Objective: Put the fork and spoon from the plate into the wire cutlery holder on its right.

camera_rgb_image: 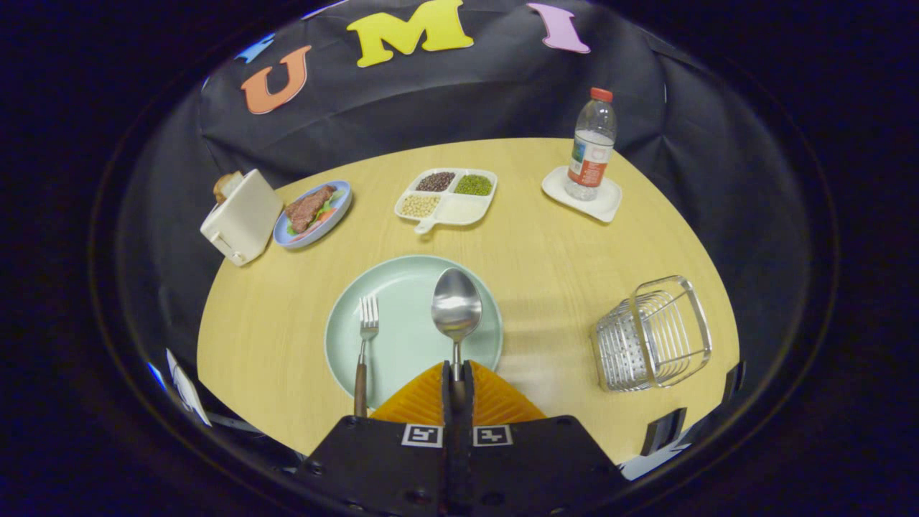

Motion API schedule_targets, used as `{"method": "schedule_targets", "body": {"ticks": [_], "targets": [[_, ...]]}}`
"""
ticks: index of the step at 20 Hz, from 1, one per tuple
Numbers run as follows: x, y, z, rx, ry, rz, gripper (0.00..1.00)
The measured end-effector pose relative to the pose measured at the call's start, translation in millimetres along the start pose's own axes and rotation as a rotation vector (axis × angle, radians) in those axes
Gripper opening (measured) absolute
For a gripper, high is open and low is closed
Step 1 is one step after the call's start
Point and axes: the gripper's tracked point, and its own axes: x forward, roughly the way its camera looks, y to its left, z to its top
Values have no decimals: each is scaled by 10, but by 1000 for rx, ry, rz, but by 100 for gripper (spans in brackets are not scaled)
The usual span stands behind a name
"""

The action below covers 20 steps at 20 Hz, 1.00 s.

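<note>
Above the pale green round plate [402, 287], the orange-fingered gripper [457, 380] clamped the shiny steel spoon [456, 309] by its handle, bowl forward, ready for the wire cutlery holder [653, 334] at right; the wooden-handled fork [365, 345] lay on the plate.

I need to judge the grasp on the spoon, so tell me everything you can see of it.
The spoon is shiny metal with a broad oval bowl, hollow side up, and a thin neck. It points straight away from the hand-held gripper, bowl over the pale green plate. Its handle runs back between the orange fingers, which are closed on it from both sides. The fork lies apart, to its left. Whether the bowl touches the plate is unclear.
</note>
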Motion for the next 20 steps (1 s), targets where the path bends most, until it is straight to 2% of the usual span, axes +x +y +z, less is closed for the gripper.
{"method": "schedule_targets", "body": {"ticks": [9,16,20], "targets": [[-421,-830,69,76,-72,-21,1],[-546,-1490,-26,167,-58,-61,1],[-548,-1617,-89,184,-33,-70,1]]}}
